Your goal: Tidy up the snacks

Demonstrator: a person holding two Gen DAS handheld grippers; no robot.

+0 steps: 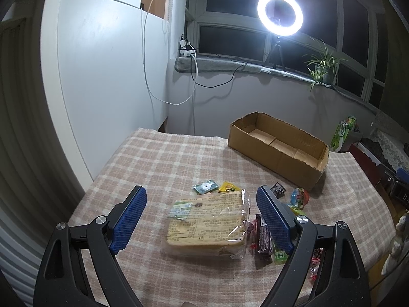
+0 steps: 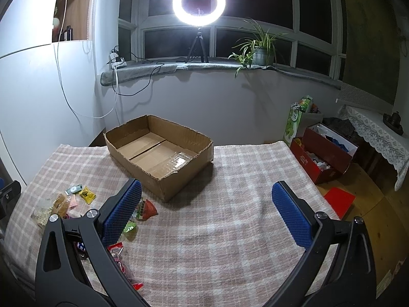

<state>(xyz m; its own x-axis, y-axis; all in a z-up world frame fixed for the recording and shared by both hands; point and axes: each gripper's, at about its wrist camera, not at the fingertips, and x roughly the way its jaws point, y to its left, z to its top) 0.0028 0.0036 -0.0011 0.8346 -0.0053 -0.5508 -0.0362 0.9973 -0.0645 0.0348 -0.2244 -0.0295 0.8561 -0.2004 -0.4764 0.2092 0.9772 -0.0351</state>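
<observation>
A clear bag of sliced bread (image 1: 207,223) lies on the checked tablecloth (image 1: 158,163). My left gripper (image 1: 202,199) is open above it, one finger on each side, not touching. Small snack packets lie around it: green (image 1: 205,186), yellow (image 1: 228,186), a dark bar (image 1: 263,238), an orange-red packet (image 1: 300,195). An empty cardboard box (image 1: 278,148) stands at the far right of the table. My right gripper (image 2: 207,197) is open and empty over bare cloth, in front of the box (image 2: 158,151). The snacks (image 2: 87,194) lie to its left.
A ring light on a tripod (image 2: 199,2), a potted plant (image 2: 260,48) and cables sit on the windowsill behind the table. A white cabinet (image 1: 102,76) stands at the left. A red box (image 2: 324,156) and a green carton (image 2: 294,125) stand on the floor at the right.
</observation>
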